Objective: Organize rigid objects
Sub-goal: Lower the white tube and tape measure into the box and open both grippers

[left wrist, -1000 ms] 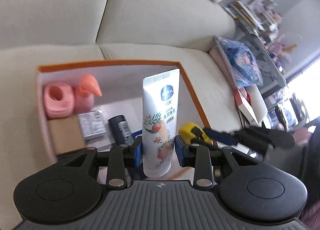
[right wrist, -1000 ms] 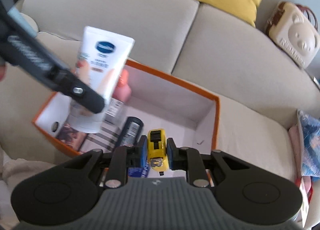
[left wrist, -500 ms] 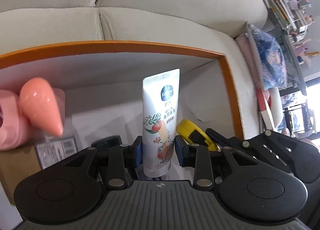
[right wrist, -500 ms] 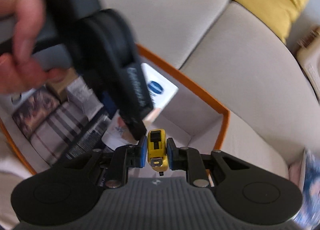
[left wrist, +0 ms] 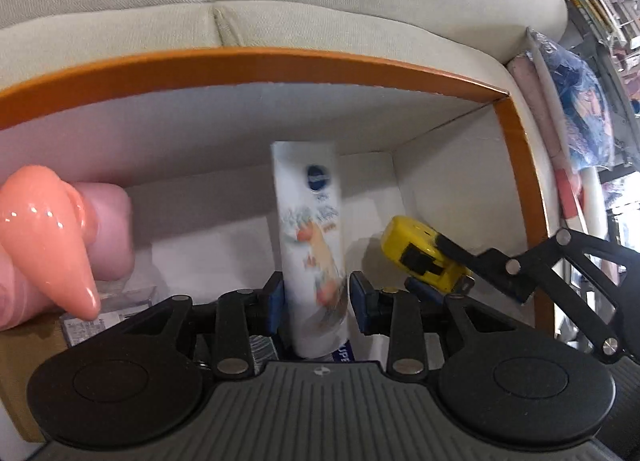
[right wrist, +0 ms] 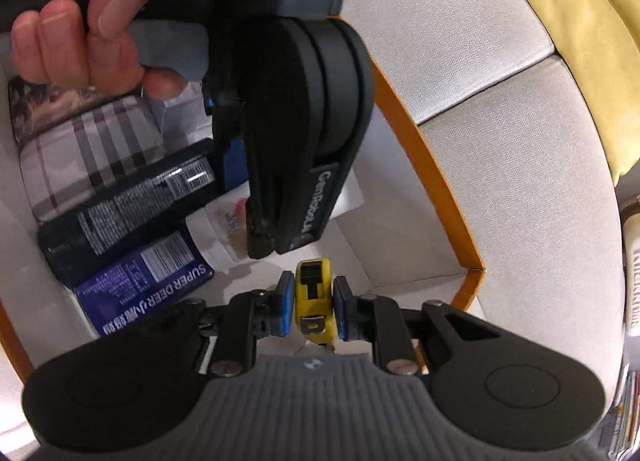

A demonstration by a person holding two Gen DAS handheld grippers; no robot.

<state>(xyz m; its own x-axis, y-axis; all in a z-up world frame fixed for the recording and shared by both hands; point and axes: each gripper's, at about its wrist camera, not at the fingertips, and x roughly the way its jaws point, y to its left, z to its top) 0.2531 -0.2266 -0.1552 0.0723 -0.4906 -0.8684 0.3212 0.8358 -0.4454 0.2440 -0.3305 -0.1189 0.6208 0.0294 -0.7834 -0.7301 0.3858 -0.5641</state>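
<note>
Reaching into the box [left wrist: 256, 65], the left tool [left wrist: 316, 297] stands slightly open around the tube [left wrist: 312, 245]; the right tool [right wrist: 309, 309] grips the tape measure [right wrist: 314, 293] near the box's right corner.

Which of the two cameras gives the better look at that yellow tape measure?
The right wrist view: the yellow tape measure sits centred and sharp between the right gripper pads, black slider facing the lens. The left wrist view shows it off to the side, partly hidden by the right gripper's finger, inside the orange-rimmed box.

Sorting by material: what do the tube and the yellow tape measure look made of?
Tube: soft-looking glossy white plastic, printed label, though blurred. Tape measure: hard yellow plastic case with black slider and metal tip, likely.
</note>
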